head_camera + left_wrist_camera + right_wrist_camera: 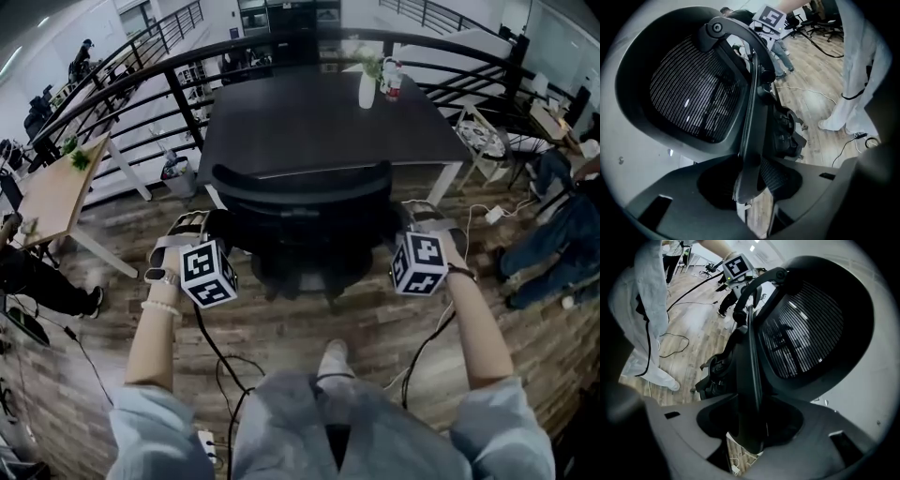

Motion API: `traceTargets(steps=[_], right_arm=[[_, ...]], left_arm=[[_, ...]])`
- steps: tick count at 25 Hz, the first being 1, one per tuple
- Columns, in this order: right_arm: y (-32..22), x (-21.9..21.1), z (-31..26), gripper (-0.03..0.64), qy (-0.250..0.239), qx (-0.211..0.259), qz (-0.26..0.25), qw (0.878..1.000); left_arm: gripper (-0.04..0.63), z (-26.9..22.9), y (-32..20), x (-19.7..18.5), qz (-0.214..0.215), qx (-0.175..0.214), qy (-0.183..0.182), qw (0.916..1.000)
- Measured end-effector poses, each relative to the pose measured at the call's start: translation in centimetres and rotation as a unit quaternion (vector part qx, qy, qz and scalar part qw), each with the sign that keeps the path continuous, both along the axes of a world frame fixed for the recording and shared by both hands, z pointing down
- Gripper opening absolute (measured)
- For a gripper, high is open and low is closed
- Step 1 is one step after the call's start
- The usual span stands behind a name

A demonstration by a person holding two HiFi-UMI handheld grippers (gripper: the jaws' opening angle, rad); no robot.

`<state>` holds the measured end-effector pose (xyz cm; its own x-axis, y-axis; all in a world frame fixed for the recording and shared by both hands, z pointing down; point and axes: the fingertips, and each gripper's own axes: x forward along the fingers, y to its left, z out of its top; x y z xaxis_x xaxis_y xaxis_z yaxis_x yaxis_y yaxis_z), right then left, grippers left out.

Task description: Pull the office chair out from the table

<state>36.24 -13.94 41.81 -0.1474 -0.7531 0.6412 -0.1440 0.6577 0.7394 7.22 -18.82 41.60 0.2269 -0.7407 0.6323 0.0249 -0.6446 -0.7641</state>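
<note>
Your left gripper [214, 225] and right gripper [401, 220] clamp opposite backrest edges of the office chair [300, 202], its width spanning fingers to fingers, seat facing the table [319, 112] beyond. Only the gripper views show its mesh [689, 89].

Shows an office chair [300, 220] with a matt black plastic frame and a see-through woven mesh back [693, 89]. Shows a table [319, 122] with a smooth, dark matt top, and a floor [375, 347] of grained wood-look planks with a slight sheen.
</note>
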Motion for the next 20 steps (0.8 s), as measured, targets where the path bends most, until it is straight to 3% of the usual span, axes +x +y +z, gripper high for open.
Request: traceTargets(steps=[20], right_arm=[[11.2,-5.3,-0.3,0.172,-0.007,0.003,-0.014,1.0]], left_arm=[[0.175,-0.5,11.6,-5.1,-0.036,0.006,0.038,0.9986]])
